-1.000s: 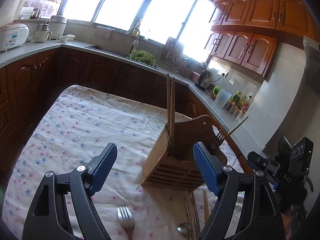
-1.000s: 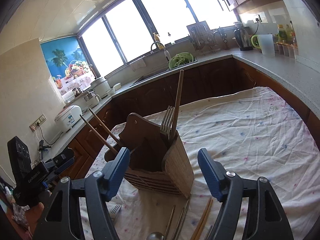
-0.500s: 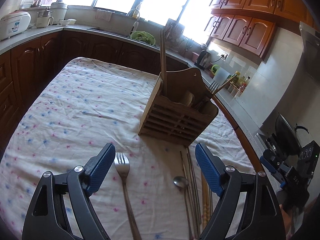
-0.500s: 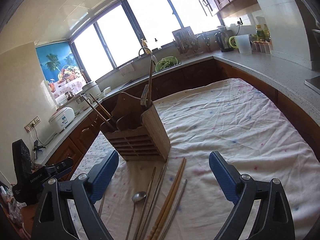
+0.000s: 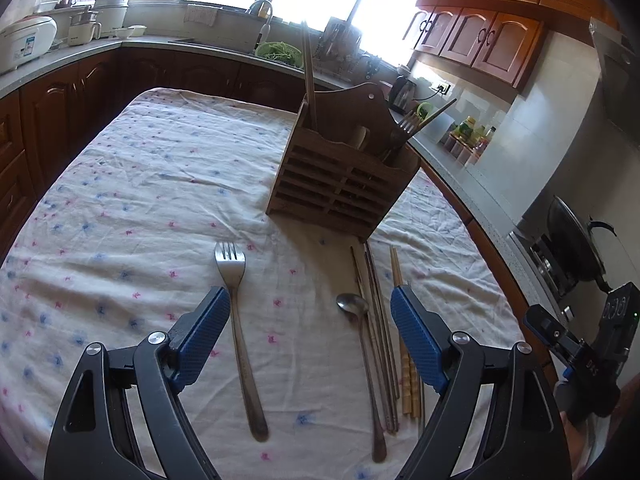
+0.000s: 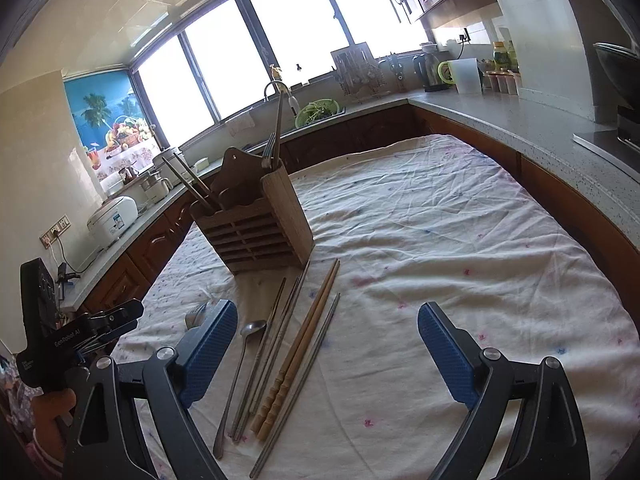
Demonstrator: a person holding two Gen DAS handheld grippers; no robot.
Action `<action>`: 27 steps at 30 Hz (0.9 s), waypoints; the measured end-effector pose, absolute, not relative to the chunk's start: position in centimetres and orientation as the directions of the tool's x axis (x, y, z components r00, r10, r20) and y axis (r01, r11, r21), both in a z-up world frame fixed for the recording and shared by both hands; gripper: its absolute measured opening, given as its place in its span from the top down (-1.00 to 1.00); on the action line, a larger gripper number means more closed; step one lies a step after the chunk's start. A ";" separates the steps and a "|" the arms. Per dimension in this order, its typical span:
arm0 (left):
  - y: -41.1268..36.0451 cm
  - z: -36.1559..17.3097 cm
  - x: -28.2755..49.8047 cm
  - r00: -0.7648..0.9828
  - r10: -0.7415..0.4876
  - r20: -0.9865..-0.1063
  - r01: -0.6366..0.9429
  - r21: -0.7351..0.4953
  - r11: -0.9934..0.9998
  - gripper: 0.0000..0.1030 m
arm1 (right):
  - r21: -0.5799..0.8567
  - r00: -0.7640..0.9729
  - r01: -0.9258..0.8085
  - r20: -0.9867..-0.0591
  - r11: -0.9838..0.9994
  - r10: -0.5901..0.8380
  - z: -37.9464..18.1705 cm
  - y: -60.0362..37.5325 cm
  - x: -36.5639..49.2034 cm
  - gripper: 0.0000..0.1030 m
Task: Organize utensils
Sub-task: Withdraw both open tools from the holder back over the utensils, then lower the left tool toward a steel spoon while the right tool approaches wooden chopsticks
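Now both tools are hanging spread and empty; the left gripper (image 5: 310,334) is hovering nearest the long steel fork (image 5: 240,332), lying lengthwise toward the slatted wooden utensil holder (image 5: 340,184); the right gripper (image 6: 326,344) is facing the wooden chopsticks (image 6: 298,352).

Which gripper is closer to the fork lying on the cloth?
Left. The left gripper is open right over the fork, whose handle lies beside its left finger. The right gripper is open above the chopsticks, with the fork beyond its left finger.
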State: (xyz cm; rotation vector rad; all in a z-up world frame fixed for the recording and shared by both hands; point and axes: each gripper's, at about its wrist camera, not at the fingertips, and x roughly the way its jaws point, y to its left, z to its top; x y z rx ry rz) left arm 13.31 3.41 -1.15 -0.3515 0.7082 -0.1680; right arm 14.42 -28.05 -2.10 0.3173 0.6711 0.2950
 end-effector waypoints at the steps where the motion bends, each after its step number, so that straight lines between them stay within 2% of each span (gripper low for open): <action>1: 3.3 -1.3 13.3 0.745 -0.268 -0.610 0.032 -0.368 0.929 -0.64 | 0.376 0.743 -0.162 -0.562 0.912 0.364 -2.3 -28.1 14.3 -0.82; 19: 1.2 -2.4 15.7 0.702 -0.267 -0.660 0.060 -0.319 0.946 -0.64 | 0.387 0.712 -0.150 -0.596 0.910 0.371 -3.7 -28.0 15.8 -0.78; 23: 0.2 -2.6 17.4 0.681 -0.278 -0.678 0.089 -0.300 0.950 -0.63 | 0.378 0.695 -0.152 -0.616 0.913 0.371 -4.1 -27.5 16.9 -0.42; 25: -0.6 -2.5 18.3 0.672 -0.287 -0.683 0.111 -0.290 0.951 -0.48 | 0.387 0.672 -0.160 -0.631 0.908 0.387 -4.4 -27.2 17.9 -0.24; 27: -1.5 -2.6 19.5 0.652 -0.298 -0.697 0.136 -0.279 0.951 -0.17 | 0.390 0.653 -0.164 -0.646 0.906 0.396 -4.7 -26.8 19.0 0.07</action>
